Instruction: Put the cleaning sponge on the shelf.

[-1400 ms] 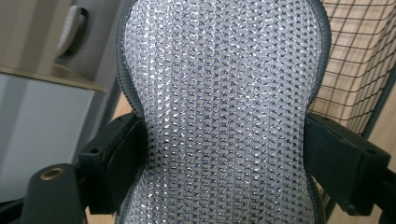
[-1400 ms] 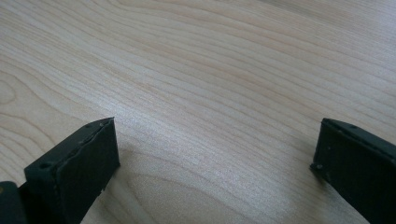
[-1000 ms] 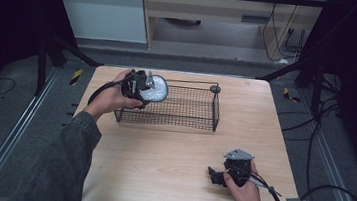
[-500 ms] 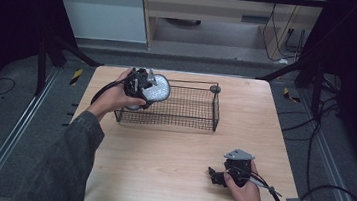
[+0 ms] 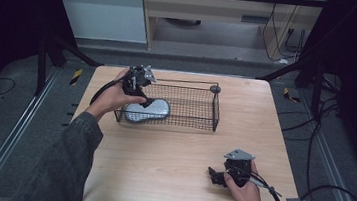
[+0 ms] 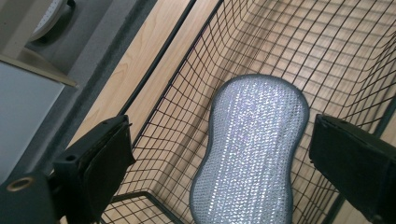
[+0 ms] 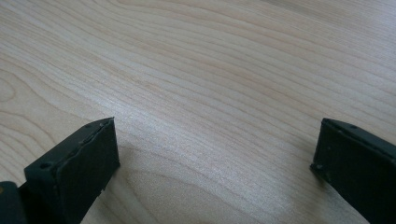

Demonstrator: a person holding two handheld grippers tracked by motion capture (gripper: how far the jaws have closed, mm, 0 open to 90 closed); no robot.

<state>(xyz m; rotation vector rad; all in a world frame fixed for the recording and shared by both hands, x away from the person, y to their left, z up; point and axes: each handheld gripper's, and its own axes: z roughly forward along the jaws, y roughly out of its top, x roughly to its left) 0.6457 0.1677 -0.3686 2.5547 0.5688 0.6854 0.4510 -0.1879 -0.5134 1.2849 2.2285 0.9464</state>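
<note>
A silvery, peanut-shaped scrub sponge lies flat on the bottom of a black wire basket, at its left end. My left gripper hangs just above that end, pointing down at the sponge. Its jaws have just sprung apart and then eased in a little; they are open and nothing is between them. My right gripper rests low on the wooden table near the front right, open over bare wood.
The basket stands at the back middle of the table, with a small round knob on its right rim. Cables trail off the table's right side. Dark frame legs and floor rails surround the table.
The sponge, held upright at the basket's left rim before, now lies on the basket's bottom. The left jaws have let it go. The right hand has not moved.
</note>
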